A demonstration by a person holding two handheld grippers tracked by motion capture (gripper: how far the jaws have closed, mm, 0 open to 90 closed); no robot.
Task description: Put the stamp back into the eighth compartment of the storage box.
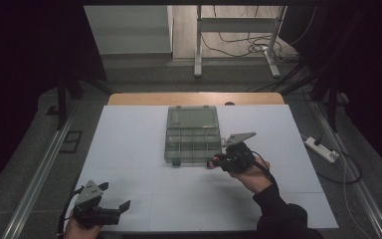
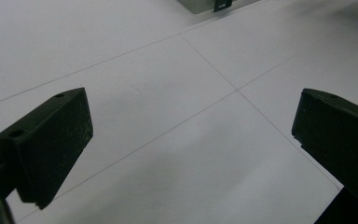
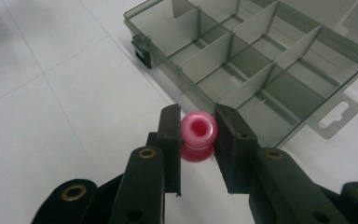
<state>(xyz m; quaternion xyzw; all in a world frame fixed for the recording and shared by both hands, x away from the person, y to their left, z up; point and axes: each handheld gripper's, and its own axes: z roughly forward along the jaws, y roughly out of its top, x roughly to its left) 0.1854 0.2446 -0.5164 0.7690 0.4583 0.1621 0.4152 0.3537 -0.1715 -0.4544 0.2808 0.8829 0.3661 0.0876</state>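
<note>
A clear grey compartment box [image 1: 193, 134] lies open at the middle of the white table, its lid folded back to the far side. In the right gripper view the box [image 3: 256, 60] shows several empty compartments. My right gripper [image 3: 198, 135] is shut on a pink bead [image 3: 198, 133] with a hole through it, held just short of the box's near right corner. In the high view that gripper [image 1: 215, 161] sits by the box's front right corner. My left gripper [image 1: 117, 196] rests open at the near left of the table, nothing between its fingers [image 2: 51, 140].
The white table top [image 1: 144, 149] has thin seam lines and a wooden strip at its far edge. A power strip [image 1: 321, 148] with cables lies on the floor to the right. A metal frame's legs [image 1: 197, 45] stand beyond the table.
</note>
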